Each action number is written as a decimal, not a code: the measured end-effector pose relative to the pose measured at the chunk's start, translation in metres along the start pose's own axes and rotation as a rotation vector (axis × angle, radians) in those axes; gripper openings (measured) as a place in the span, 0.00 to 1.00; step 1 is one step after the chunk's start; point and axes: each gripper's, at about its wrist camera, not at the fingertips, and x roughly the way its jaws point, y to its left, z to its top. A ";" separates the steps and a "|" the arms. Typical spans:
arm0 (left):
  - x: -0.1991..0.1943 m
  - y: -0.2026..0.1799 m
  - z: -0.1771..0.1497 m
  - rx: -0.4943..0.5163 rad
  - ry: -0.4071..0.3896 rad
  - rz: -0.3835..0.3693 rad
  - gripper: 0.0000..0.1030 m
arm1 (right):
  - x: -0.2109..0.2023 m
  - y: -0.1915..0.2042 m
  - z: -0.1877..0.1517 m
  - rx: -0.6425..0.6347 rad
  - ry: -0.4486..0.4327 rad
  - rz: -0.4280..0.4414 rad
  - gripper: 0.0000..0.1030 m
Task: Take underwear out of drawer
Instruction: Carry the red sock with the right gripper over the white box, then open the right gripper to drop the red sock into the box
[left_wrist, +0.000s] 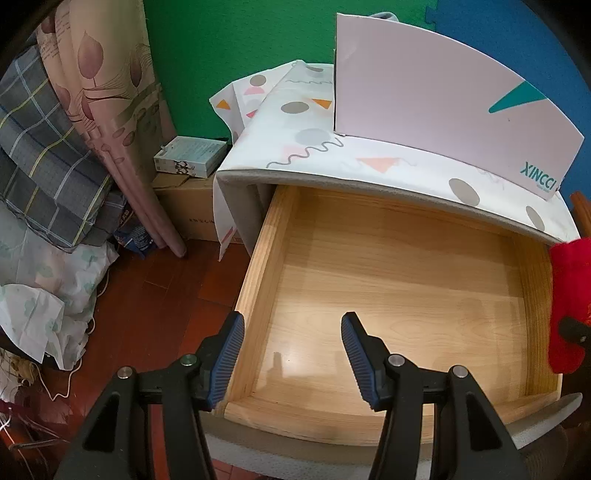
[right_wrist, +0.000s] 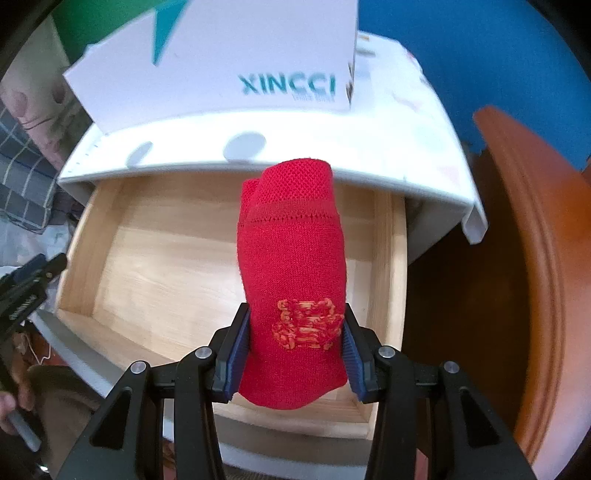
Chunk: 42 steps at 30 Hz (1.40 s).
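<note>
Green and blue walls are seen behind a cabinet (left_wrist: 369, 162). Red underwear (right_wrist: 291, 280) is clamped between the right gripper (right_wrist: 295, 350) pads, above the pulled-out drawer (left_wrist: 388, 280). Nothing is held by the left gripper (left_wrist: 291, 354), spread over the drawer's front corner.

Red underwear (right_wrist: 291, 266) in right hand-held gripper (right_wrist: 295, 343), above drawer (right_wrist: 147, 258)

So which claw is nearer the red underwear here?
Right. The right claw is shut on the red underwear, holding it above the drawer. The left claw is open, apart from it at the drawer's opposite front corner.
</note>
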 end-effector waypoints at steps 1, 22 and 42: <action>0.000 0.000 0.000 0.000 0.001 0.001 0.54 | -0.008 0.001 0.003 -0.002 -0.007 0.001 0.41; -0.005 0.004 0.000 -0.023 -0.028 -0.020 0.54 | -0.123 0.052 0.171 -0.029 -0.274 -0.029 0.41; -0.008 0.010 0.000 -0.065 -0.051 -0.007 0.54 | -0.029 0.098 0.264 -0.031 -0.155 -0.027 0.42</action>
